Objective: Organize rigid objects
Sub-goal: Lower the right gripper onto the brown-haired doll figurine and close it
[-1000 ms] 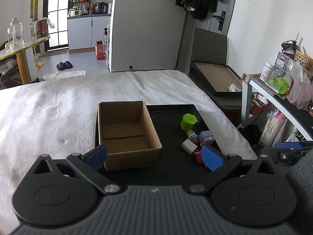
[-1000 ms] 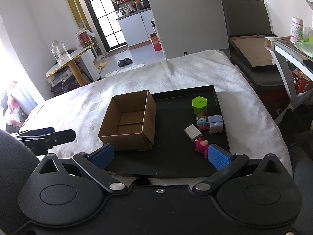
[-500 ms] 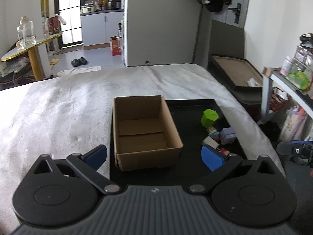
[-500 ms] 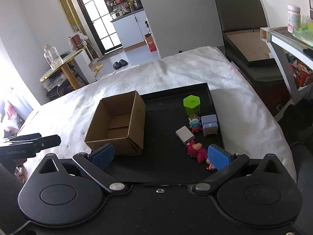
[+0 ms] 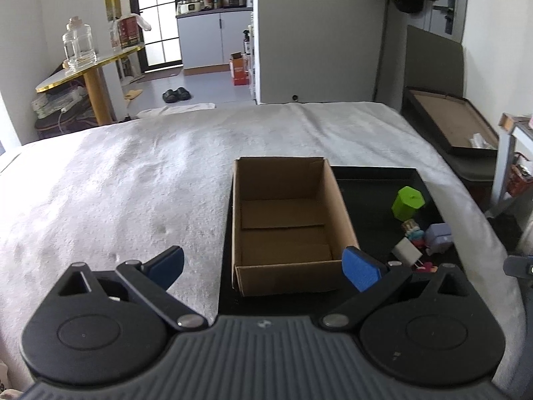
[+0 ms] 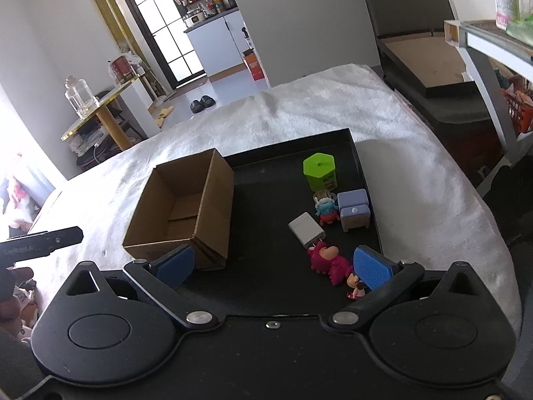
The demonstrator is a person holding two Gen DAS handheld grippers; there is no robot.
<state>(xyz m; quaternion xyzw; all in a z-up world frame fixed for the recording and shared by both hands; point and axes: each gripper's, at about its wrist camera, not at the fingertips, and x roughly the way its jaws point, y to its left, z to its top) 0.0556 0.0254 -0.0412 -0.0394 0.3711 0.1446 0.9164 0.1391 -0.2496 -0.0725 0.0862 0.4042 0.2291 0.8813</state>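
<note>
Both grippers hang above the near edge of a black tray (image 6: 293, 146) that lies on a bed covered with a white blanket (image 5: 133, 180). Left gripper (image 5: 263, 265) has its blue pads spread wide with nothing between them, and it faces the open cardboard box (image 5: 283, 220) that stands on the tray's left part. Right gripper (image 6: 273, 265) is likewise spread wide and holds nothing; its right pad sits just above a small figurine (image 6: 354, 288) near the tray's front edge.

On the tray's right part the small things lie close together. A green hexagonal container (image 6: 319, 171) stands upright toward the far edge. Nearer come a tiny blue and red figure (image 6: 325, 211) and a lavender toy stool (image 6: 353, 213) side by side, a white charger block (image 6: 305, 228) just in front of the figure, and a magenta toy (image 6: 328, 261) lying just beside the figurine. The box is empty, its bottom flaps showing.
</note>
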